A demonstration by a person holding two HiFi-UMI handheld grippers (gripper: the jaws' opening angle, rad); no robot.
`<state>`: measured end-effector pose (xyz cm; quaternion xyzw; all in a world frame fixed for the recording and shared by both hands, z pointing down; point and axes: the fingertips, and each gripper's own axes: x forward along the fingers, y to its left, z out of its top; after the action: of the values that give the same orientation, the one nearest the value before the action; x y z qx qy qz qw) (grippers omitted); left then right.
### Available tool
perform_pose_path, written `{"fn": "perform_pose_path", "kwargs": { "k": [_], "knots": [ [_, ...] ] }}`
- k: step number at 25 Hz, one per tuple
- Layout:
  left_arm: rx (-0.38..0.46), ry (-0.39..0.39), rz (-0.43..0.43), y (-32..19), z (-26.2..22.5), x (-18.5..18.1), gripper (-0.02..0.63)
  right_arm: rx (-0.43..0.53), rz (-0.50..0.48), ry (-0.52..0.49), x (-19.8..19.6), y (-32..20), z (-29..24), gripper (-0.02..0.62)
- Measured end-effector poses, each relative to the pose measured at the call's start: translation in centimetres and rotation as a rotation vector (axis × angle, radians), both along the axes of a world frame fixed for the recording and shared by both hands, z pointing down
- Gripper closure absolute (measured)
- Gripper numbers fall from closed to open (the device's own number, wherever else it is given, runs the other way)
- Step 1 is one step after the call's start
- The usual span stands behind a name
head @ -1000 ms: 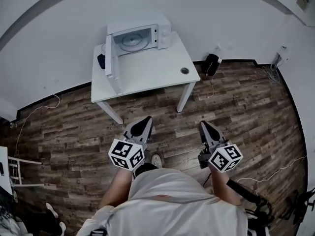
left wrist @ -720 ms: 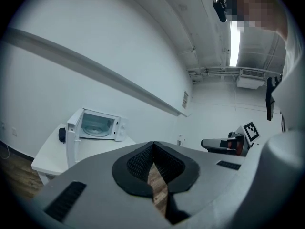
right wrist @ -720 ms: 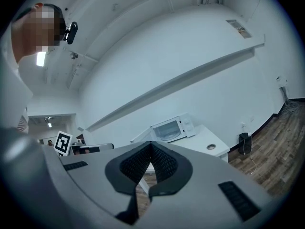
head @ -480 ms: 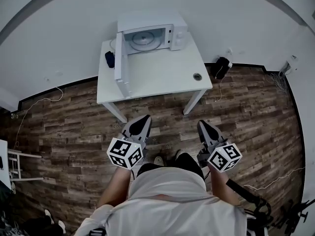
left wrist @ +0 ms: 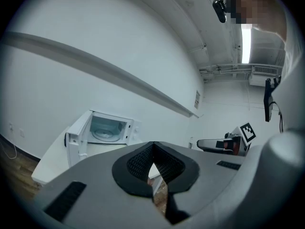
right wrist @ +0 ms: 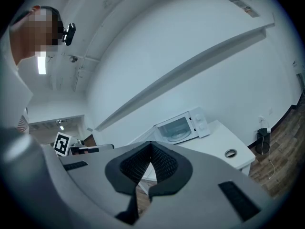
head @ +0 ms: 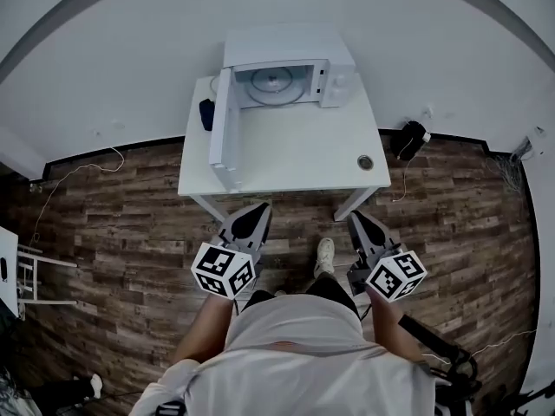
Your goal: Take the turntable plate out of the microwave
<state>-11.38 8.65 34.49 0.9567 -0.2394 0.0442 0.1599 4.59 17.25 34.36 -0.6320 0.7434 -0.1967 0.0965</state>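
Observation:
A white microwave (head: 290,68) stands at the back of a white table (head: 286,154), its door (head: 222,130) swung wide open to the left. The round glass turntable plate (head: 274,82) lies inside the cavity. It also shows in the left gripper view as plate (left wrist: 104,134) and in the right gripper view as plate (right wrist: 177,133). My left gripper (head: 251,219) and right gripper (head: 360,224) are held side by side over the wooden floor, short of the table's front edge. Both are shut with nothing in them, and both point toward the microwave.
The table has a round cable hole (head: 365,161) near its front right corner. A dark object (head: 206,113) sits on the table behind the open door. A black box with cables (head: 410,139) lies on the floor by the wall. My shoe (head: 324,254) steps between the grippers.
The table and microwave have come nearer and shifted right in the head view as I walk toward them. Both grippers stay shut and empty.

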Motion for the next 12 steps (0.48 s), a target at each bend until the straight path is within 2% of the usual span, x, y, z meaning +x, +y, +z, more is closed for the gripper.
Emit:
{"fn": "perform_pose_path", "kwargs": {
  "k": [12],
  "knots": [
    [-0.015,0.002,-0.127,-9.4,-0.5,10.0,0.595,0.012,-0.157,-0.011,9.8,-13.1,-1.1,0.592]
  ]
}}
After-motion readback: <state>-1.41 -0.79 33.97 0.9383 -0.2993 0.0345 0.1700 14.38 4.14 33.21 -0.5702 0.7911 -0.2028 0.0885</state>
